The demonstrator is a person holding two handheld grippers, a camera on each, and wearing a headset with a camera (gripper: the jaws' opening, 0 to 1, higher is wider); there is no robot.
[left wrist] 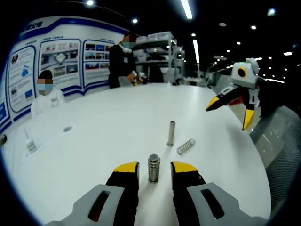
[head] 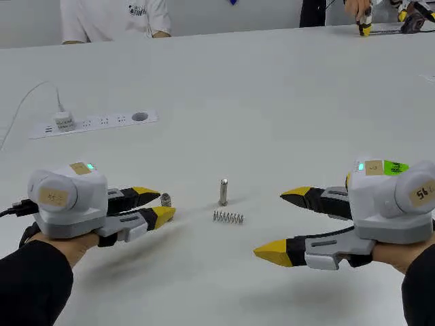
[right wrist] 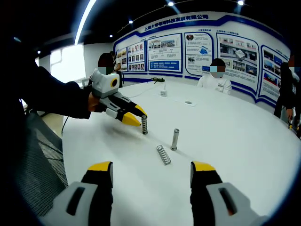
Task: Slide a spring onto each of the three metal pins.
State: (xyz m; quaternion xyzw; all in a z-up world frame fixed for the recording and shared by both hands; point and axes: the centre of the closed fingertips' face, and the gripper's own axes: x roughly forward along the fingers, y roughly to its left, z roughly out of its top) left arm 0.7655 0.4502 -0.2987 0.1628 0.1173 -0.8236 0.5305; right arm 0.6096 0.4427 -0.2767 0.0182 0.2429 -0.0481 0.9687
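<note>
A short metal pin with a spring on it (head: 165,200) stands between the yellow tips of my left gripper (head: 162,206). In the left gripper view this sprung pin (left wrist: 154,167) sits in the gap of the left gripper (left wrist: 154,170), whose jaws are open and clear of it on both sides. A bare pin (head: 223,192) stands upright at mid-table, and a loose spring (head: 228,217) lies flat just in front of it. My right gripper (head: 280,224) hovers wide open to the right of both, holding nothing. The right gripper view has the spring (right wrist: 163,154) and bare pin (right wrist: 175,139) ahead of the right gripper (right wrist: 151,167).
A white power strip (head: 95,124) with a plug and cable lies at the back left of the white table (head: 272,102). People stand and sit along the far edge, one of them working with tools at the far right corner (head: 380,24).
</note>
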